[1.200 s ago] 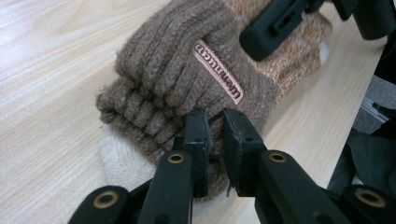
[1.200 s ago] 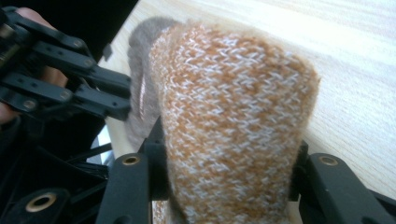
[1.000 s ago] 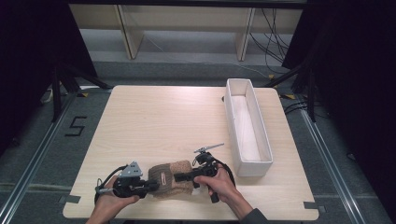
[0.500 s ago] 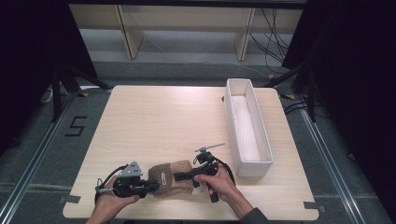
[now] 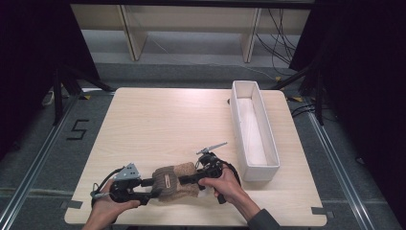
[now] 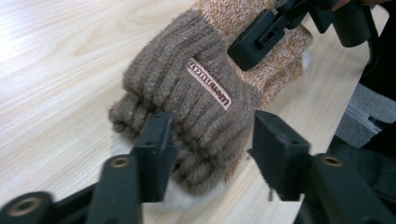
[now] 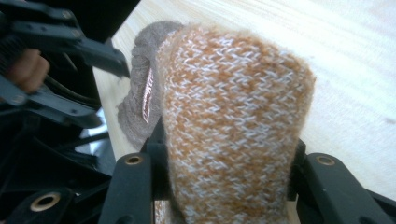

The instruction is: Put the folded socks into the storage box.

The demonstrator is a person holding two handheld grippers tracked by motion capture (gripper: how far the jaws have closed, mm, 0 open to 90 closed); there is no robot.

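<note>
Knitted glove (image 7: 233, 121) gripped by right tongs (image 7: 229, 172); left tongs (image 6: 210, 144) parted.

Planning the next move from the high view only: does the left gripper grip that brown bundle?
Observer: No. The left gripper has just been opening its fingers; the knitted garment's brown ribbed cuff lies loosely between them.
Operator: And the right?
Observer: The right gripper is clamped on its orange-and-white end.
Operator: Any markings?
Observer: A sewn label on the cuff; its text is unreadable.
</note>
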